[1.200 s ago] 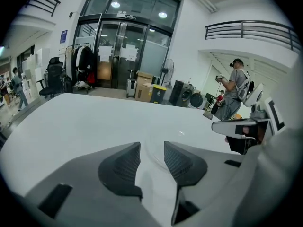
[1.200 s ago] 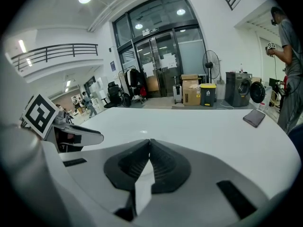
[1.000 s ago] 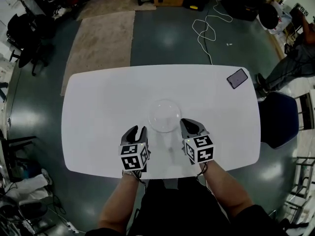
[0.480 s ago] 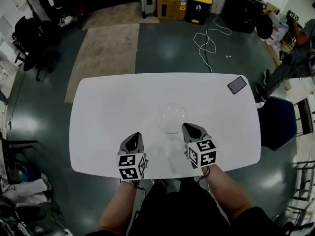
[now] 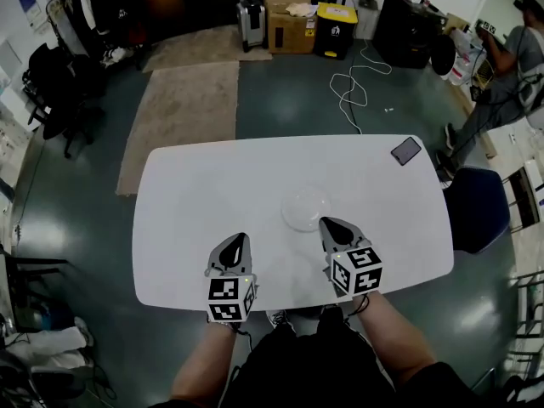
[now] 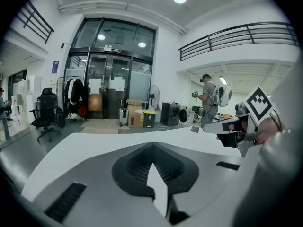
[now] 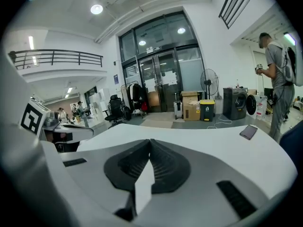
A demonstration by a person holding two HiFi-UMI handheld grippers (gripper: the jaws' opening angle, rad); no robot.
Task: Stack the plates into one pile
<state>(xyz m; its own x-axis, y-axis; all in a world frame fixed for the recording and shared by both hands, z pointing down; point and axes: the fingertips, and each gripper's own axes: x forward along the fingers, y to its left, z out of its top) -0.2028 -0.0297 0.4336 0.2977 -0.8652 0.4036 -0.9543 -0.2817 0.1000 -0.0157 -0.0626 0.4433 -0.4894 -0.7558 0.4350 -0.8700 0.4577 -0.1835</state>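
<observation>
Over the front of the white tabletop (image 5: pixel 195 194), the left hand-held gripper (image 5: pixel 236 240) has its jaws pressed together, with nothing in them. A little to its right, near the middle of the tabletop, sits the pile of clear plates (image 5: pixel 306 208). The right hand-held gripper (image 5: pixel 326 223) points at the pile from just beside it, and its jaws are closed tight and empty too. A dark phone (image 5: pixel 406 150) lies near the far right corner.

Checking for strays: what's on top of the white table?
A clear plate pile centrally, a dark phone at the far-right corner. The left gripper and right gripper hide some near-side surface.
</observation>
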